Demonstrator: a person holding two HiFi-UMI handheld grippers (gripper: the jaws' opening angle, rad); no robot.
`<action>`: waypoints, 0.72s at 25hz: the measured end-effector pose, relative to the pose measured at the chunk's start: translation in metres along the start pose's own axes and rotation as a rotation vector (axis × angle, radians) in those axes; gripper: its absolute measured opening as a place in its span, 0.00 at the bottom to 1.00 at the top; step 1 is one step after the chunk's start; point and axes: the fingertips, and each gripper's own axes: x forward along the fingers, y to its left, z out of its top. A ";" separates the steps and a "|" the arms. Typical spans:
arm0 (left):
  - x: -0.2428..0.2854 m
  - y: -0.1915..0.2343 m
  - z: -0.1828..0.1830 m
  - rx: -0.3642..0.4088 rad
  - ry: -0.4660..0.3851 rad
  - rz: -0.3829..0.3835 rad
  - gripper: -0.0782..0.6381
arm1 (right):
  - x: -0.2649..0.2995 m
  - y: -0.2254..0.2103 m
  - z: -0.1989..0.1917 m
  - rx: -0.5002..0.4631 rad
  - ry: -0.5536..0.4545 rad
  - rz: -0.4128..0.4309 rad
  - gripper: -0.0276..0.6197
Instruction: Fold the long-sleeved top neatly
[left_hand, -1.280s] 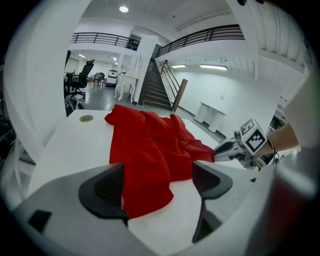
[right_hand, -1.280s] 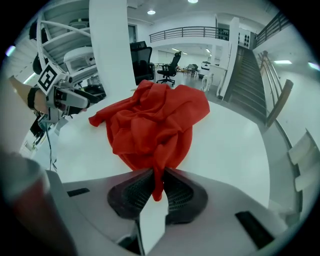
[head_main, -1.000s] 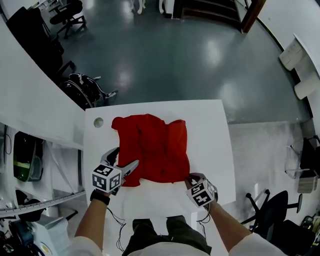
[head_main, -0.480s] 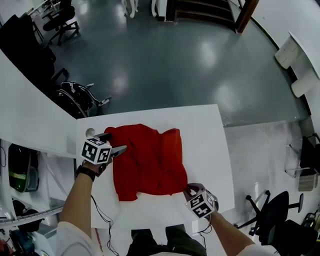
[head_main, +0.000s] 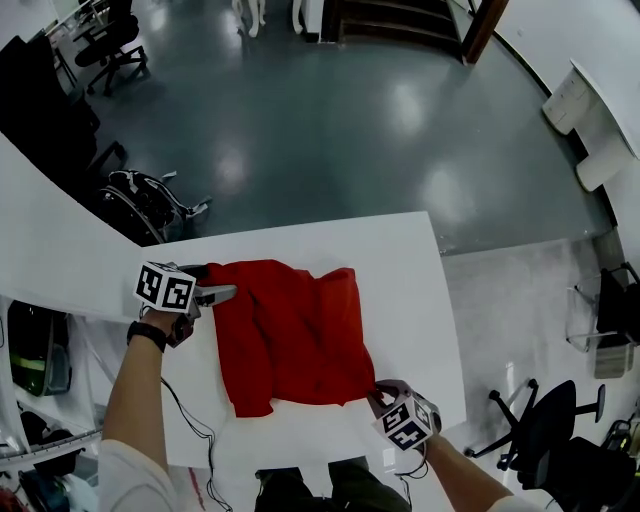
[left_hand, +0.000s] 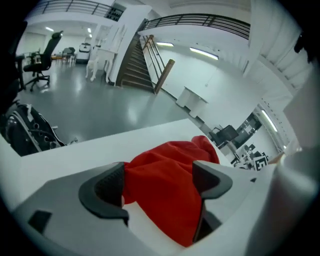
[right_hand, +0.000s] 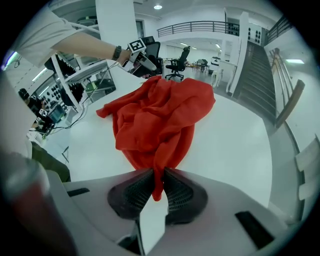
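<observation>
Red long-sleeved top (head_main: 295, 335) lay rumpled on the white table (head_main: 410, 250), a little left of centre. The right gripper (right_hand: 158, 184) was clenched on the cloth's near right corner. The left gripper (left_hand: 159, 181) stood at the far left corner, its 2 jaws released and apart, with fabric bunched between them but not pinched. To do this step well, it should probably close on 1 edge layer there, so both grippers could draw the top taut and flat before folding.

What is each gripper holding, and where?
Right gripper pinches the red top by its near right corner. Left gripper, open around the far left corner, holds nothing.
</observation>
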 end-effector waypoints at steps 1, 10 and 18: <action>0.004 -0.003 -0.002 -0.013 0.023 -0.035 0.70 | -0.001 0.000 -0.003 -0.004 0.003 0.002 0.15; 0.027 0.008 -0.014 -0.125 0.151 -0.053 0.68 | -0.004 0.003 -0.009 -0.054 0.027 0.025 0.15; 0.031 0.017 -0.015 -0.148 0.171 -0.012 0.63 | -0.024 0.014 -0.038 -0.027 0.059 0.073 0.15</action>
